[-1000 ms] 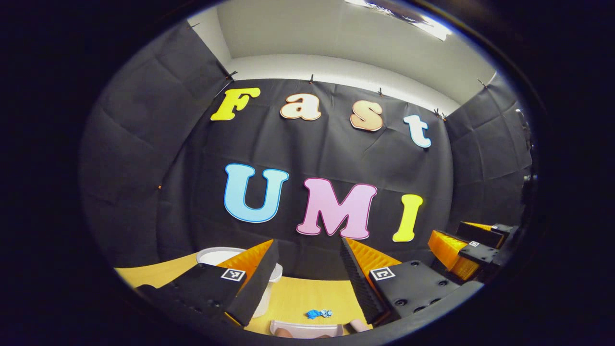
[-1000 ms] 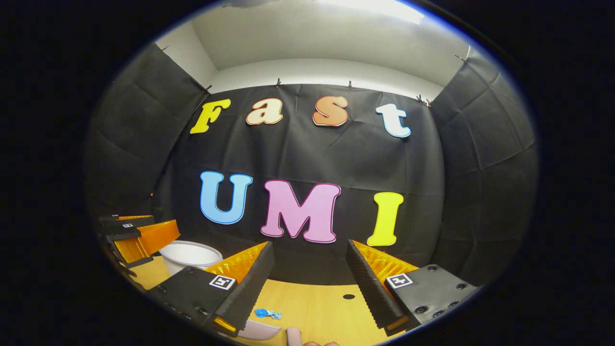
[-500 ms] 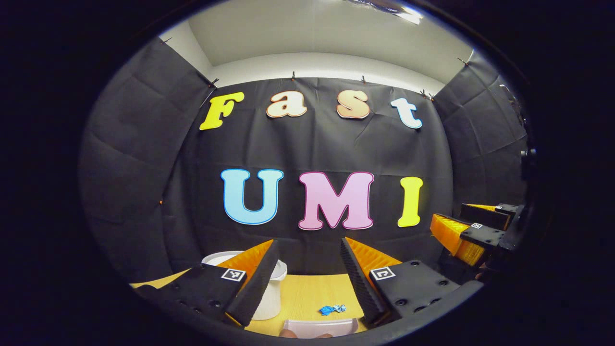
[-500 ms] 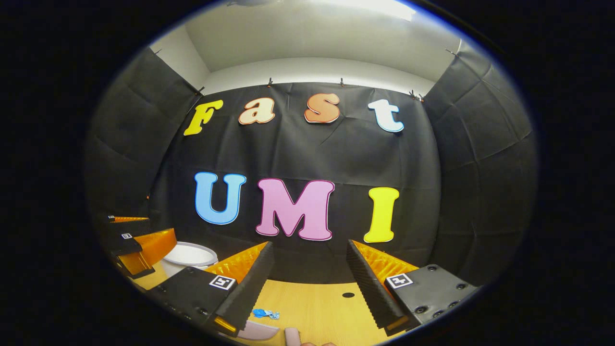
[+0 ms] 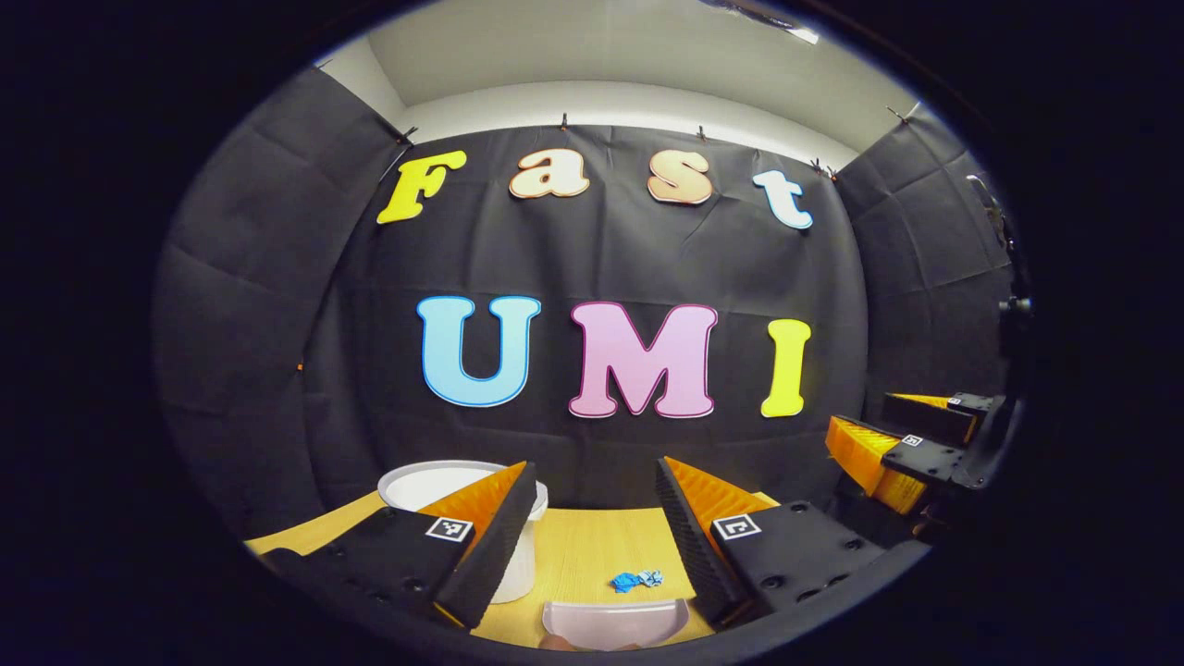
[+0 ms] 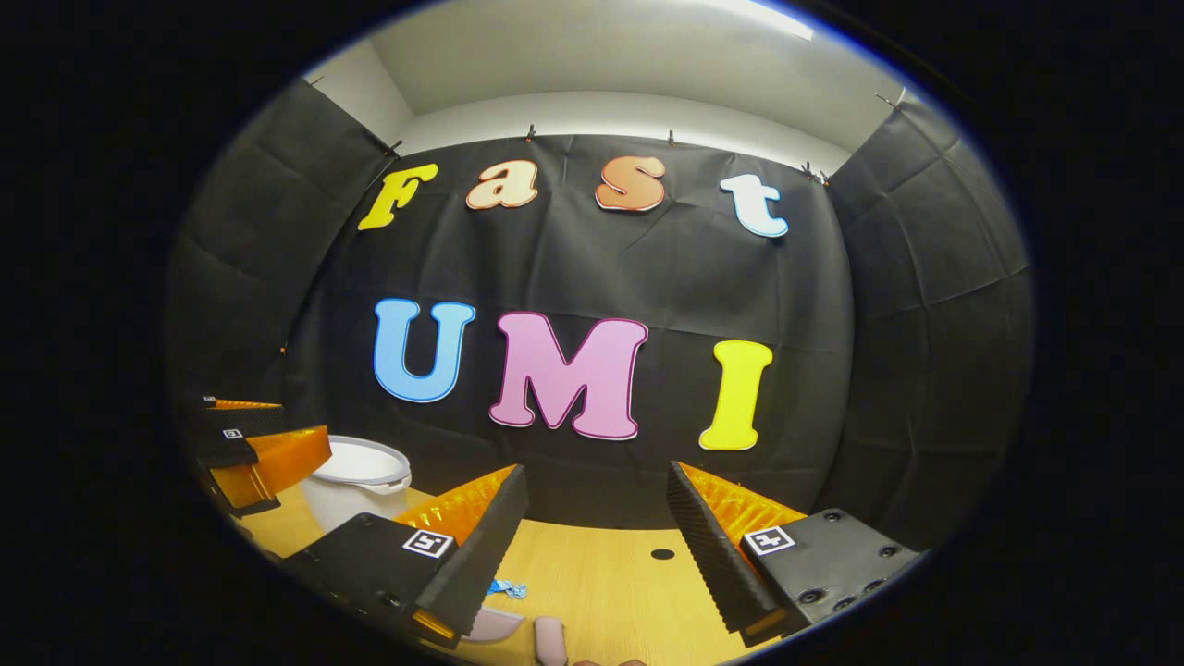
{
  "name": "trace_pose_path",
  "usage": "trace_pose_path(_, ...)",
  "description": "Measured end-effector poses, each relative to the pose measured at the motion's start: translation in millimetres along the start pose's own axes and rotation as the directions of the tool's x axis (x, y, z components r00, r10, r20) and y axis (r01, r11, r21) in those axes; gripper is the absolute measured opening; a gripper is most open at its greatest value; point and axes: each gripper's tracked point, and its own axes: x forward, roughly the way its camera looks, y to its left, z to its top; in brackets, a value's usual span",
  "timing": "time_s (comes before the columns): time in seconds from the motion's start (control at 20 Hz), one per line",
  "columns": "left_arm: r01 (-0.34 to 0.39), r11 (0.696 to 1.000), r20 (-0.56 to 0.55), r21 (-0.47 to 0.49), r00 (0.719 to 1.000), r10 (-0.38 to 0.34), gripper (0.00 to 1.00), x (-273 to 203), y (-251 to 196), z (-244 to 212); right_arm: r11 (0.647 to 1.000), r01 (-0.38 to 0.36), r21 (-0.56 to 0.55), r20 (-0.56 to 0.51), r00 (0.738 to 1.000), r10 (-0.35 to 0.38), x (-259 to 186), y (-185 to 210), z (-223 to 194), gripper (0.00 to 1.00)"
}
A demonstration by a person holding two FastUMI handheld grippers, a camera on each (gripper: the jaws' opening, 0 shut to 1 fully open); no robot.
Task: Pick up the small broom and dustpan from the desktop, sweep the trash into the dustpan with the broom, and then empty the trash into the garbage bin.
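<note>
Dustpan pale, curved, flat on desktop; both grippers spread wide, holding nothing.

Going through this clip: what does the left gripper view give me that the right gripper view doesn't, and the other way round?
Left gripper view: the dustpan with its wide curved front at the bottom, and the right claw, open, at the right edge.

Right gripper view: a dark hole in the desktop, a pinkish handle end, probably the broom's, and the left claw, open, at the left edge.

Shared: the white garbage bin, the blue trash, the desktop and at least a sliver of the dustpan.
</note>
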Motion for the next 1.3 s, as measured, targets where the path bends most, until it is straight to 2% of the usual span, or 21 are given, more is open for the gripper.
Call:
trace_pose_path(0.25, 0.034, 0.999, -0.015, 0.009, 0.999, -0.034, 0.77, 7, -9, 0, 1.0, 0.024, 0.002, -0.045, 0.999, -0.024, 9, -7, -12, 0.93)
trace_pose_path(0.3, 0.034, 0.999, -0.021, 0.009, 0.999, -0.033, 0.77, 9, -8, -1, 1.0, 0.024, 0.0, -0.052, 0.998, -0.024, 11, -7, -16, 0.98)
trace_pose_path(0.35, 0.042, 0.999, -0.031, -0.001, 0.999, -0.042, 0.77, 13, -9, -2, 1.0, 0.022, -0.005, -0.057, 0.998, -0.022, 14, -7, -18, 0.98)
trace_pose_path(0.5, 0.093, 0.996, -0.103, -0.005, 0.99, -0.093, 0.77, 24, -21, -19, 1.0, 0.017, -0.017, -0.078, 0.997, -0.019, 20, -5, -27, 0.98)
trace_pose_path(0.6, 0.088, 0.996, -0.224, -0.013, 0.971, -0.088, 0.77, 28, -22, -49, 1.0, 0.0, -0.031, -0.109, 0.994, -0.004, 24, -1, -38, 0.98)
trace_pose_path(0.65, 0.097, 0.995, -0.256, -0.034, 0.961, -0.102, 0.77, 30, -25, -62, 0.999, -0.009, -0.04, -0.122, 0.992, 0.004, 25, 1, -43, 0.98)
trace_pose_path(0.7, 0.098, 0.994, -0.282, -0.048, 0.953, -0.108, 0.77, 32, -26, -71, 0.999, -0.015, -0.045, -0.126, 0.992, 0.009, 26, 1, -46, 0.93)
trace_pose_path(0.8, 0.094, 0.994, -0.356, -0.054, 0.928, -0.107, 0.77, 31, -27, -94, 0.998, -0.023, -0.05, -0.135, 0.991, 0.016, 29, 0, -54, 0.93)
trace_pose_path(0.85, 0.094, 0.994, -0.406, -0.049, 0.908, -0.106, 0.77, 28, -27, -108, 0.998, -0.026, -0.051, -0.143, 0.99, 0.018, 30, 0, -58, 0.98)
trace_pose_path(1.0, 0.097, 0.994, -0.559, -0.045, 0.823, -0.105, 0.79, 17, -29, -149, 0.998, -0.031, -0.047, -0.161, 0.987, 0.023, 38, -4, -69, 0.98)
trace_pose_path(1.15, 0.12, 0.989, -0.649, -0.082, 0.747, -0.144, 0.79, 9, -34, -172, 0.998, -0.048, -0.044, -0.17, 0.985, 0.04, 48, -6, -80, 0.98)
trace_pose_path(1.3, 0.122, 0.99, -0.779, -0.074, 0.613, -0.133, 0.8, -14, -41, -221, 0.997, -0.065, -0.05, -0.193, 0.98, 0.054, 58, -12, -98, 0.98)
